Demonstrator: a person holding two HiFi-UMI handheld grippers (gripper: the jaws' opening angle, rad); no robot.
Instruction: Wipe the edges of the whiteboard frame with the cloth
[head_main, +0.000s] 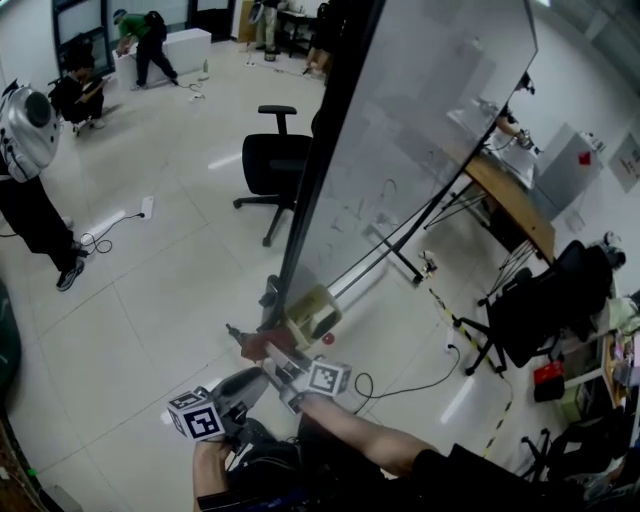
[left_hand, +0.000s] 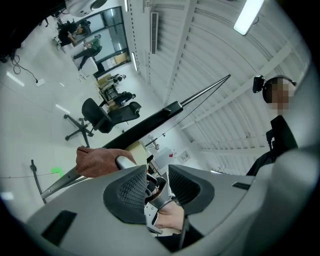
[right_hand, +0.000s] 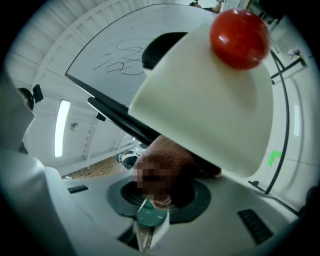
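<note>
A tall whiteboard (head_main: 420, 130) stands on a wheeled base, its black frame edge (head_main: 325, 150) running down towards me. My right gripper (head_main: 278, 352) is shut on a brown cloth (head_main: 258, 345) held against the frame's lower end. In the right gripper view the cloth (right_hand: 167, 155) is bunched between the jaws, pressed under the black frame (right_hand: 117, 116). A cream box (right_hand: 210, 95) with a red ball (right_hand: 240, 35) sits right above it. My left gripper (head_main: 240, 388) hangs just below and left, open with nothing in it. The left gripper view shows the cloth (left_hand: 97, 161) and the frame (left_hand: 147, 122) ahead.
A black office chair (head_main: 275, 165) stands left of the board. Behind the board are a wooden desk (head_main: 515, 200) and another chair (head_main: 545, 300). A cable (head_main: 400, 385) lies on the floor. People (head_main: 30, 180) stand at the far left.
</note>
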